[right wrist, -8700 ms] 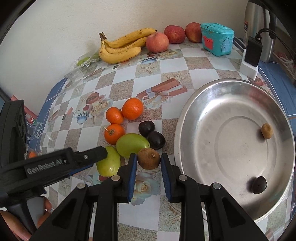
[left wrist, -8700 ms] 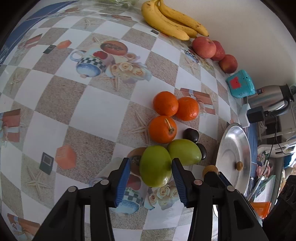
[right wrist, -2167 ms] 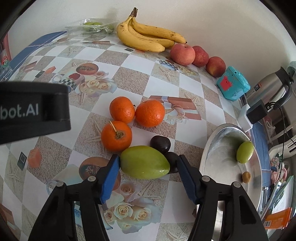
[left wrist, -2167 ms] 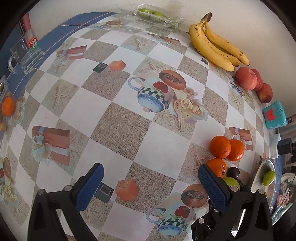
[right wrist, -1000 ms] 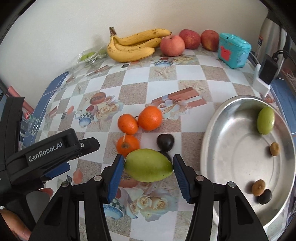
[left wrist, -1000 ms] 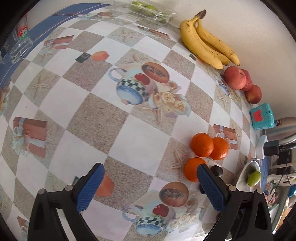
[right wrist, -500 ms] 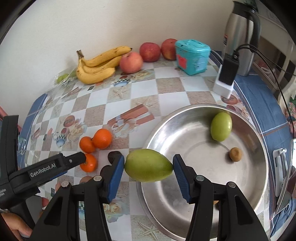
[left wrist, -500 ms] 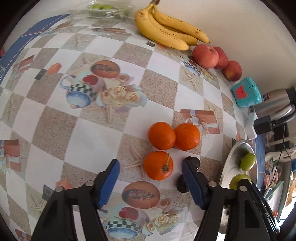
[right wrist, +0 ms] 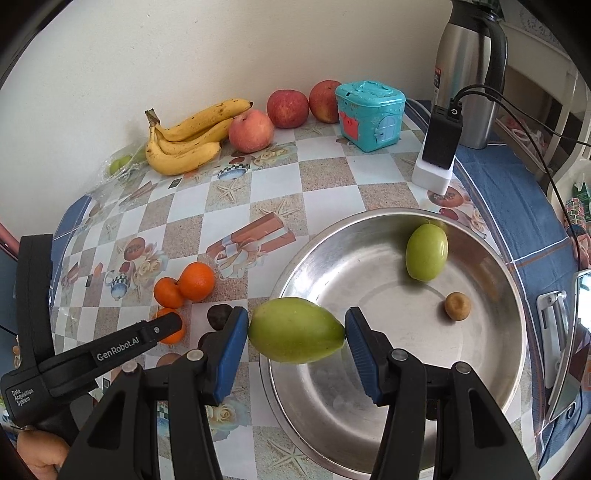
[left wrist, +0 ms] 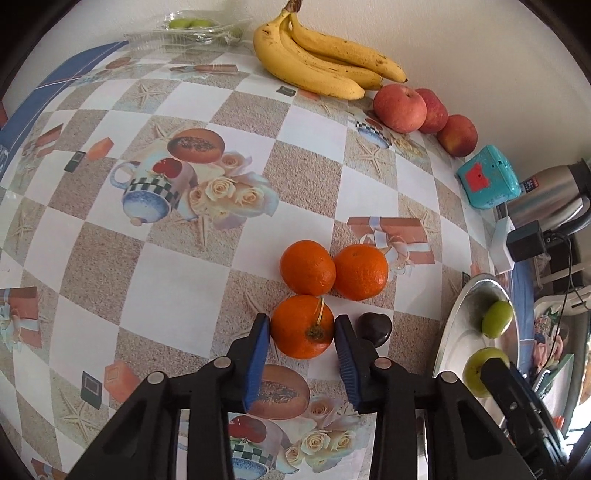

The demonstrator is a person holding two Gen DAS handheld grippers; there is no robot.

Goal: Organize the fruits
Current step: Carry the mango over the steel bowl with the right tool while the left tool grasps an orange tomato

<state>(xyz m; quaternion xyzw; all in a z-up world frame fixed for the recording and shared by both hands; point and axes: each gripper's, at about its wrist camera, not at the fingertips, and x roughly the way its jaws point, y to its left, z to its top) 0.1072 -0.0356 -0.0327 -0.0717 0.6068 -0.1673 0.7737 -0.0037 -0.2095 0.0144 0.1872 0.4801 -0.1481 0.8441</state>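
My left gripper [left wrist: 300, 326] points down at the nearest of three oranges [left wrist: 301, 328] on the tablecloth. Its jaws are closing and both blue pads touch the orange's sides. Two more oranges [left wrist: 307, 267] lie just beyond, and a dark fruit [left wrist: 373, 326] sits to the right. My right gripper [right wrist: 295, 330] is shut on a green mango [right wrist: 295, 328], held lengthwise above the near-left rim of the steel bowl [right wrist: 369, 214]. Inside the bowl lie a smaller green fruit [right wrist: 426, 253] and a small brown fruit [right wrist: 457, 305].
Bananas [left wrist: 321, 70] and three red apples [left wrist: 399, 107] line the back wall. A teal box [right wrist: 369, 114], a plugged-in charger [right wrist: 439, 144] and a steel thermos [right wrist: 469, 74] stand behind the bowl. A bag of green fruit [left wrist: 192, 26] lies at the far left.
The left jaws have narrowed from wide open down onto the nearest orange. The right gripper has carried the mango from beside the oranges to over the bowl's rim.
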